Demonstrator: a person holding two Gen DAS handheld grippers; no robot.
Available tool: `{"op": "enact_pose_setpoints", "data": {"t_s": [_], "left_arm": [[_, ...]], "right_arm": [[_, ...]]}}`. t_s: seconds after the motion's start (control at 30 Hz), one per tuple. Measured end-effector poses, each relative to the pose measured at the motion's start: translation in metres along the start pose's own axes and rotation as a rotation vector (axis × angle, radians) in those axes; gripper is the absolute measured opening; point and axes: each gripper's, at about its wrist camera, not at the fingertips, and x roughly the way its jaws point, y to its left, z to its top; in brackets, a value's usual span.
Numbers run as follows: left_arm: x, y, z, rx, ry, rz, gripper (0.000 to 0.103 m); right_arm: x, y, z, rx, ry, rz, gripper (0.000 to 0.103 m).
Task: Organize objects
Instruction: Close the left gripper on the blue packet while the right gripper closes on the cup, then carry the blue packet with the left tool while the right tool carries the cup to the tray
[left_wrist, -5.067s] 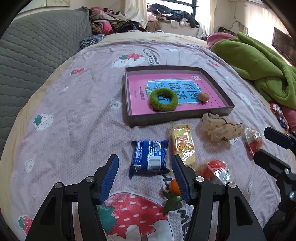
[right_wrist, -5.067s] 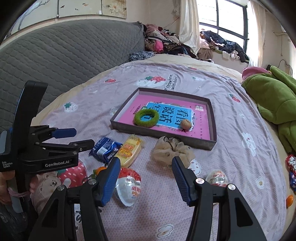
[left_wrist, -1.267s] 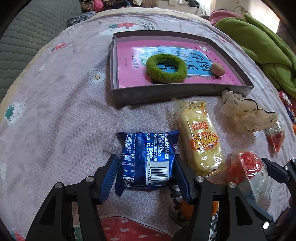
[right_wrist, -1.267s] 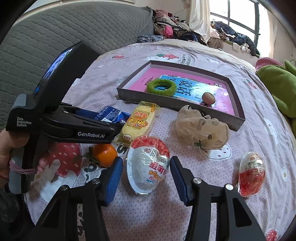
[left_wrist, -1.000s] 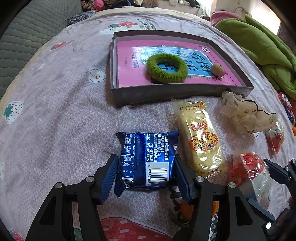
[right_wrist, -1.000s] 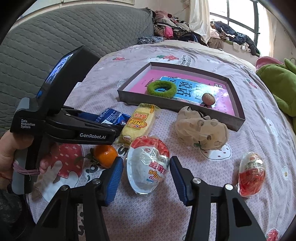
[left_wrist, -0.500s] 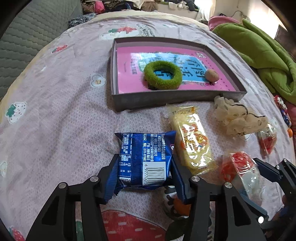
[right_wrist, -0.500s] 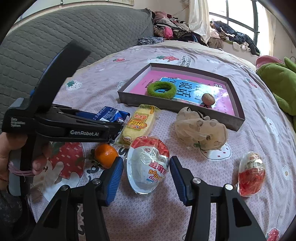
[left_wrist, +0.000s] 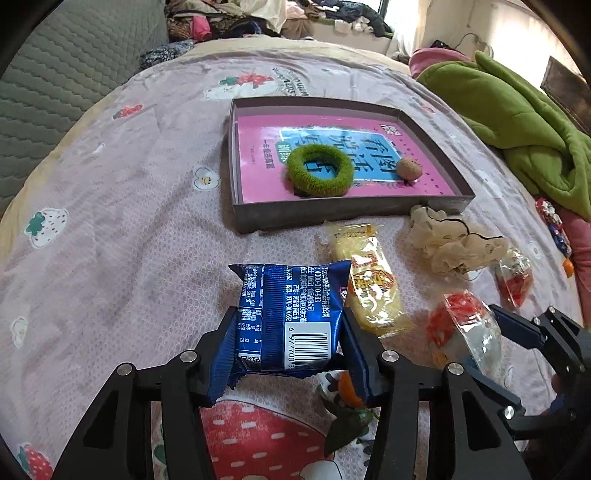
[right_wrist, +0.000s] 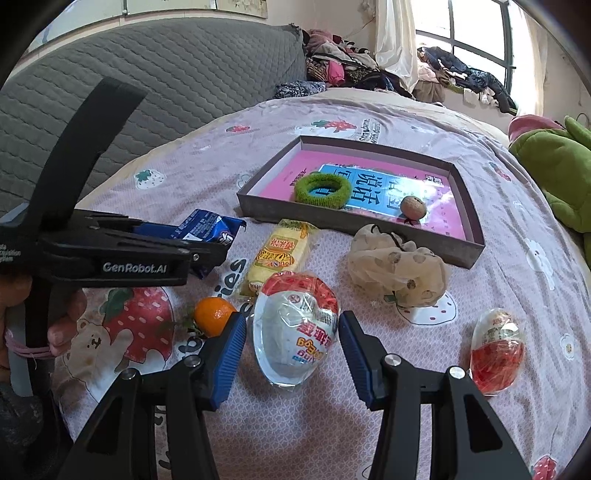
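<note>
The blue snack packet (left_wrist: 286, 316) is sitting pinched between the fingers of the left gripper (left_wrist: 288, 345), its crinkled foil bulging and its barcode facing up. In the right wrist view the same packet (right_wrist: 207, 226) is showing tilted and raised off the bedspread (right_wrist: 369, 424), something the left view does not make plain.

The right gripper (right_wrist: 291, 352) is standing spread wide around the egg-shaped packet (right_wrist: 295, 332) of clear plastic with a red-and-white top; its blue ribbed pads are flanking the egg with a gap on each side. A small orange (right_wrist: 213, 315) is lying just left of it, mostly hidden behind the left gripper in the other view.

The yellow snack bar (left_wrist: 367, 282) is lying just beside the blue packet, near the front wall of the shallow grey box (left_wrist: 332, 216). Inside the box, on a pink printed sheet, a fuzzy green ring (left_wrist: 319, 174) and a small brown nut (left_wrist: 409, 169) are resting apart. A frilly beige scrunchie (left_wrist: 456, 247) and a second red egg packet (right_wrist: 496, 349) are lying to the right.

Everything is resting on a soft pink spread printed with strawberries, with a quilted grey headboard (right_wrist: 166, 70), a rumpled green blanket (left_wrist: 517, 118) and heaped clothes (right_wrist: 354, 70) under a bright window behind.
</note>
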Motion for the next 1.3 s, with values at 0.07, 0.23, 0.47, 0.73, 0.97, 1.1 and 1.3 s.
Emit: {"op": "enact_pose_setpoints", "data": {"t_s": [0.07, 0.23, 0.47, 0.73, 0.97, 1.1, 1.3], "left_arm": [[-0.002, -0.002, -0.001, 0.006, -0.004, -0.001, 0.054], [-0.008, -0.004, -0.003, 0.011, -0.020, -0.007, 0.054], [-0.016, -0.009, -0.003, 0.018, -0.044, -0.015, 0.054], [-0.023, -0.010, -0.004, 0.013, -0.067, -0.022, 0.054], [-0.031, -0.013, -0.004, 0.026, -0.094, -0.027, 0.054], [-0.039, -0.015, -0.002, 0.032, -0.114, -0.029, 0.054], [-0.060, -0.023, 0.004, 0.035, -0.177, -0.043, 0.054]], "right_arm": [[-0.001, 0.000, 0.001, 0.003, -0.007, 0.002, 0.052], [-0.005, -0.003, 0.005, 0.014, -0.023, 0.005, 0.052], [-0.012, -0.006, 0.009, 0.030, -0.052, 0.009, 0.052], [-0.013, -0.009, 0.010, 0.041, -0.055, 0.007, 0.052], [-0.016, -0.011, 0.013, 0.045, -0.070, 0.001, 0.052], [-0.022, -0.011, 0.019, 0.040, -0.089, 0.001, 0.052], [-0.041, -0.014, 0.034, 0.037, -0.150, -0.003, 0.052]]}}
